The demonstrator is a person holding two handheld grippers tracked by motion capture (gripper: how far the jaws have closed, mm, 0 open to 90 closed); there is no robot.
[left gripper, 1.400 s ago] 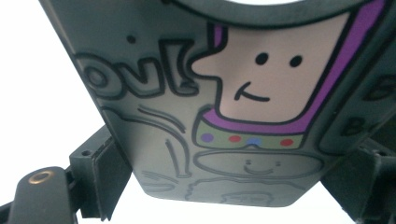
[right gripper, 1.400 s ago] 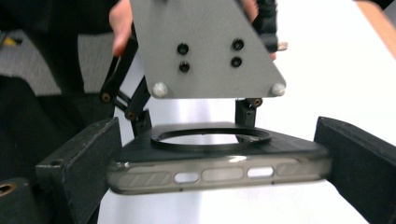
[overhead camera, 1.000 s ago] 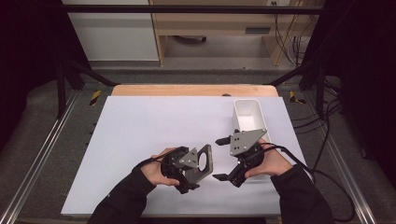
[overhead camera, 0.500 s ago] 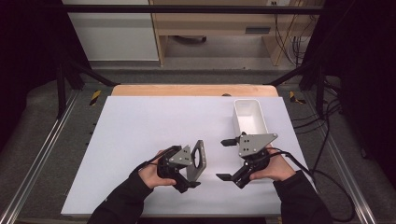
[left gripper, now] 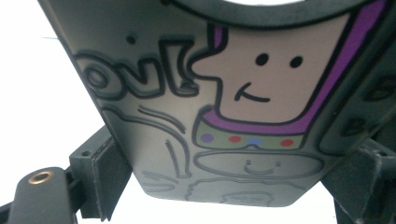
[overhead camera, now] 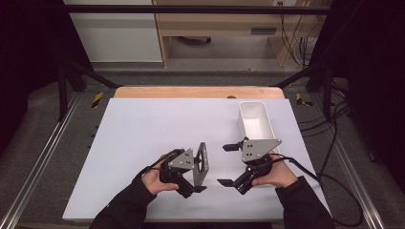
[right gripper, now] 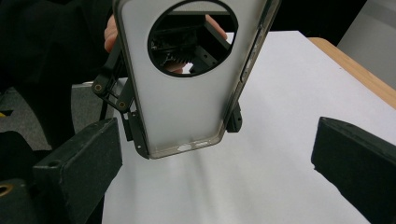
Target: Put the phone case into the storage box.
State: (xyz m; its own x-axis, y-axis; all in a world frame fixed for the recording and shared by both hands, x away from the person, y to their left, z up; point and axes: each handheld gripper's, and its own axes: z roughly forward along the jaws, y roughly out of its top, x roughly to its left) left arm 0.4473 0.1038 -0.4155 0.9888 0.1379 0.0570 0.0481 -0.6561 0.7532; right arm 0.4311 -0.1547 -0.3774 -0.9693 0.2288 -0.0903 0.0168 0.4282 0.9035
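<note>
Two claws in our hands over the table (overhead camera: 143,129): our left claw (overhead camera: 199,167) is clenched on a phone case (overhead camera: 203,162), held upright on edge above the table; our right claw (overhead camera: 229,164) stands released just beside it, near the white bin (overhead camera: 255,119).

Wooden shelf unit (overhead camera: 224,28), perhaps a desk

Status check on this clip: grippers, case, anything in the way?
Left gripper shut on phone case, held upright. Right gripper open, facing the case. Bin off to the side; path clear.
</note>
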